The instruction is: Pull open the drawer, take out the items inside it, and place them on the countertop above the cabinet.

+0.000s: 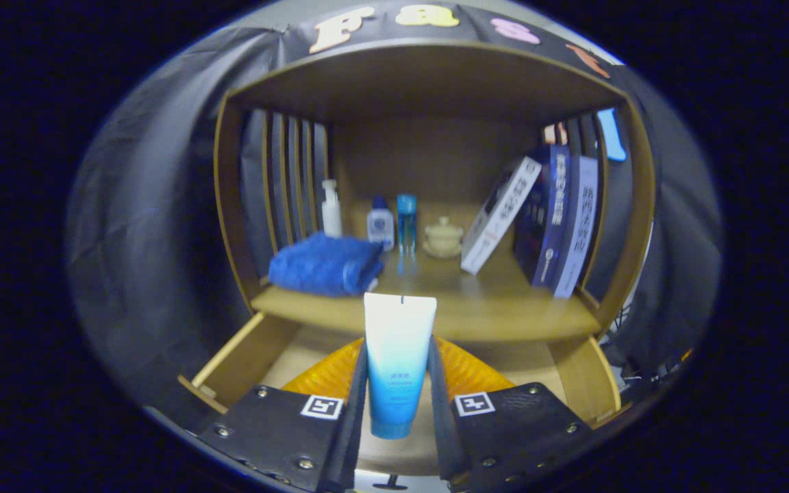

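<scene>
My gripper [396, 383] is shut on a white-to-blue squeeze tube [396, 356], both fingers pressing its sides. The tube stands upright, cap down, lifted above the open wooden drawer [244, 356]. An orange ribbed thing [329, 373] lies in the drawer beneath the tube, partly hidden behind the fingers. Just beyond the tube's top edge runs the wooden countertop [504, 308] of the cabinet, inside an open shelf niche.
On the countertop lie a folded blue towel [326, 266], a white pump bottle [331, 209], a small white bottle [381, 224], a blue bottle [406, 222], a cream lidded jar [443, 237] and several leaning books [545, 219]. Bare wood shows on the countertop's front middle.
</scene>
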The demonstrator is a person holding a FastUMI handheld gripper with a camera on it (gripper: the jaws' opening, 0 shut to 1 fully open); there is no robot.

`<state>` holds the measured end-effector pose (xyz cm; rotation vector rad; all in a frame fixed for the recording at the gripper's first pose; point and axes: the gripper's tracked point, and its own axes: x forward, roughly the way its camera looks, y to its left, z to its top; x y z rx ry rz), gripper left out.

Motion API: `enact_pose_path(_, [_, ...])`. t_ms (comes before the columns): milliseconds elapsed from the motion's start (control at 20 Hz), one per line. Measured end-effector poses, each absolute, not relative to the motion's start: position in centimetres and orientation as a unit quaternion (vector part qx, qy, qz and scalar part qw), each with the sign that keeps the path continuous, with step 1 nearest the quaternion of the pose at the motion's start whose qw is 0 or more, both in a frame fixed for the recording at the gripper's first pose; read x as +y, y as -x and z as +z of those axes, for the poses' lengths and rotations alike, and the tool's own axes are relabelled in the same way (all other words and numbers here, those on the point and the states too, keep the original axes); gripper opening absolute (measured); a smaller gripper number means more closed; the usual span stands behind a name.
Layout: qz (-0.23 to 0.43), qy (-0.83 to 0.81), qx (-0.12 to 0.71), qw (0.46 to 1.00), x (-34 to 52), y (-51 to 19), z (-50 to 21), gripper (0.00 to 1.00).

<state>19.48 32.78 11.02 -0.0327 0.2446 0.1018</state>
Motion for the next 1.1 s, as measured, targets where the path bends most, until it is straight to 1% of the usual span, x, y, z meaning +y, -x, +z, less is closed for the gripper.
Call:
enact_pose_path(100, [0.041,0.008,0.078,0.996,32.9,-20.3,13.5,0.45])
enact_pose_path(200, [0.032,0.004,0.061,0.998,32.6,-21.0,14.8,0.45])
enact_pose_path(400, [0.006,0.002,0.082,0.997,31.8,-25.9,13.2,0.46])
enact_pose_path(600, [-0.025,0.013,0.130,0.991,29.8,-30.1,8.1,0.46])
enact_pose_path(850, [-0.044,0.003,0.159,0.986,29.0,-33.1,4.5,0.46])
enact_pose_path(1100, [-0.049,0.009,0.164,0.985,28.7,-35.2,3.0,0.46])
